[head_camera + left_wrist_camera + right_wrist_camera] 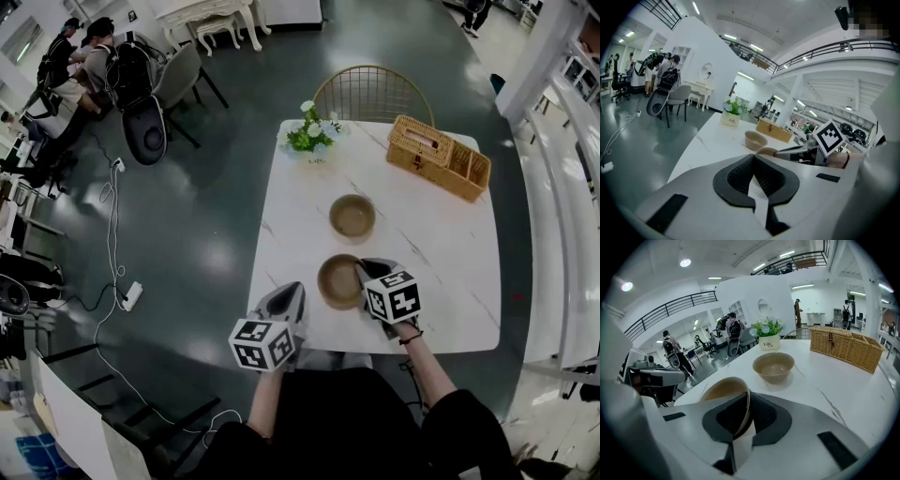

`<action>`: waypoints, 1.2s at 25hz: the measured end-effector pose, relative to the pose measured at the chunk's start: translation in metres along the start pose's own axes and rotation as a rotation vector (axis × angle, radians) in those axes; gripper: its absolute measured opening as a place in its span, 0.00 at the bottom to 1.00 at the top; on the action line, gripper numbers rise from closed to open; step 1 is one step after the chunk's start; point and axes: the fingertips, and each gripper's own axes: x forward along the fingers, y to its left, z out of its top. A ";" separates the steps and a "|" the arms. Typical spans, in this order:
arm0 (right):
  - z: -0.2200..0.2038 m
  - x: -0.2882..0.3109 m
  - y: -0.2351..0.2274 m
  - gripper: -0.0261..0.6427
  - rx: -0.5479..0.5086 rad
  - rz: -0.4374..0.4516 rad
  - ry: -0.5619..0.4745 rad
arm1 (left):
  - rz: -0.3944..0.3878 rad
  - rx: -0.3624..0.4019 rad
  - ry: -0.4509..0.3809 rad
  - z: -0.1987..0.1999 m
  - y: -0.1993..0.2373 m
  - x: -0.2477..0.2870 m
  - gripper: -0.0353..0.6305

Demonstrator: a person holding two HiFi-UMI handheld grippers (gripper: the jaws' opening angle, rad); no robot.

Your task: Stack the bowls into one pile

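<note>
Left claw (292,291): pads together, empty, over the near edge of the tabletop (441,244).
Right claw (362,269): narrow, pinching the right wall of the near bowl (336,281).
Near bowl: tipped, mouth up and toward the left claw; lifted or resting, cannot tell.
Far bowl (352,217): upright, mouth up, mid-tabletop, apart from the near bowl.

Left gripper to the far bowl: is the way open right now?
Probably yes. Bare table lies between the left gripper and the far bowl; the near bowl, clamped by the right gripper, sits just aside.
</note>
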 end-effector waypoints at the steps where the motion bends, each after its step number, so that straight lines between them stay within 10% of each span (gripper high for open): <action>1: -0.001 0.001 0.000 0.08 -0.007 -0.007 0.000 | 0.000 0.000 0.000 -0.001 0.000 0.000 0.08; 21: 0.006 -0.001 0.000 0.17 -0.082 -0.087 -0.055 | -0.020 -0.001 0.013 -0.001 0.005 0.006 0.08; 30: -0.008 0.002 -0.007 0.23 0.091 -0.043 -0.034 | -0.024 -0.001 0.013 0.002 0.005 0.008 0.07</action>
